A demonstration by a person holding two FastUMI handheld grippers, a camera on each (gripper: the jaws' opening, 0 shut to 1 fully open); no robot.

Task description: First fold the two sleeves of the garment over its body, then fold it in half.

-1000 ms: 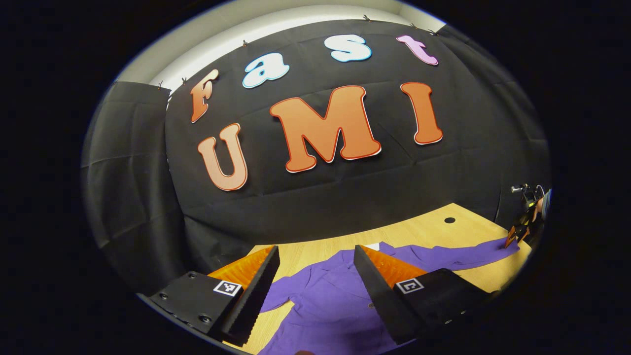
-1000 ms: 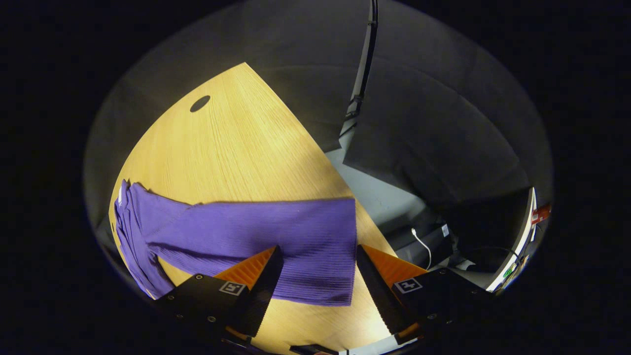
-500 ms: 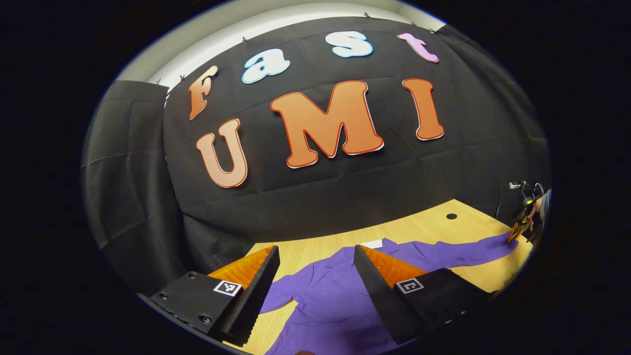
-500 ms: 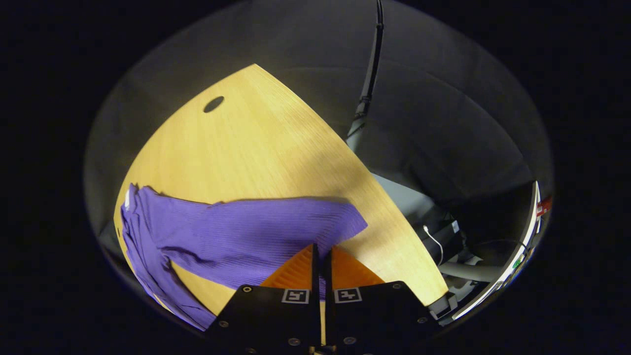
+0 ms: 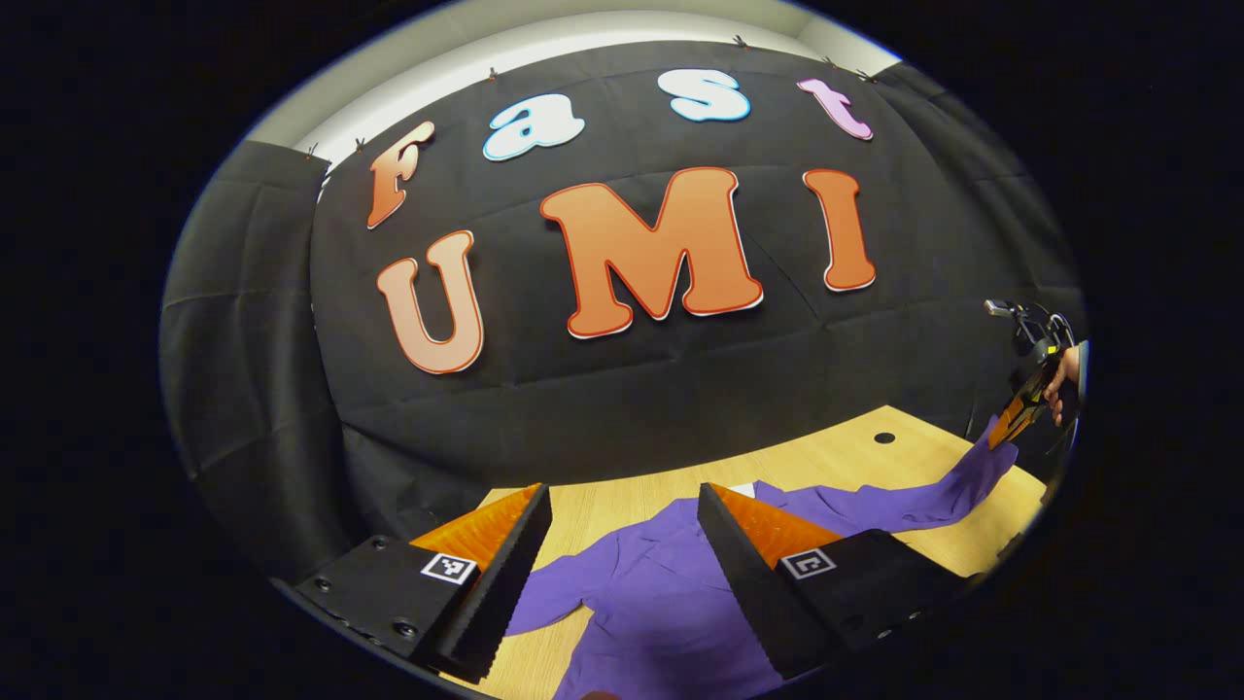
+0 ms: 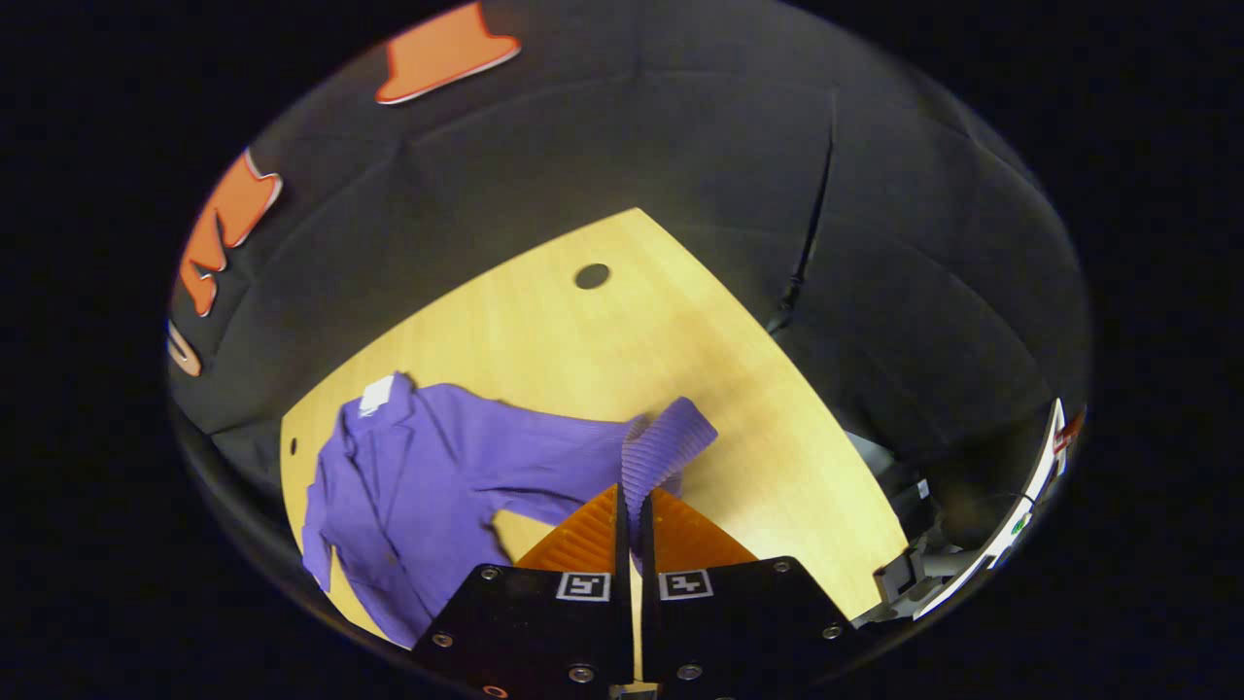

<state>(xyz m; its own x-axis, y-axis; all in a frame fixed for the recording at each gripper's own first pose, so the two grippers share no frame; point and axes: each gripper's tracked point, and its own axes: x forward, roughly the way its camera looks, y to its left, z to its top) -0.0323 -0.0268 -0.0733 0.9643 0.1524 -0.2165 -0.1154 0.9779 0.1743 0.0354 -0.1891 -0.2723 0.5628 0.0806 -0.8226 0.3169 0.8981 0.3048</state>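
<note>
The left gripper (image 5: 622, 544) hung just above the near edge of the wooden table (image 5: 836, 457), its 2 fingers spread wide apart with nothing between them. Past them lay the purple cardigan (image 5: 661, 593), body flat on the tabletop, with 1 short bit of sleeve poking out toward the left finger. There was a small white tag (image 6: 375, 396) at the collar, on the side nearest the black booth wall. Moving right, the cardigan's other sleeve (image 5: 904, 501) ran across the wood and then rose off it at the cuff. That cuff (image 6: 666, 447) was pinched in the right gripper (image 6: 629, 506), whose fingers were pressed together on the ribbed fabric, with the cuff's end sticking up past the tips. In the left gripper view you could see that gripper off at the far right, a hand (image 5: 1059, 374) around it, cuff held above the table. A dark round hole (image 6: 592, 276) sat in the tabletop beyond the sleeve.
</note>
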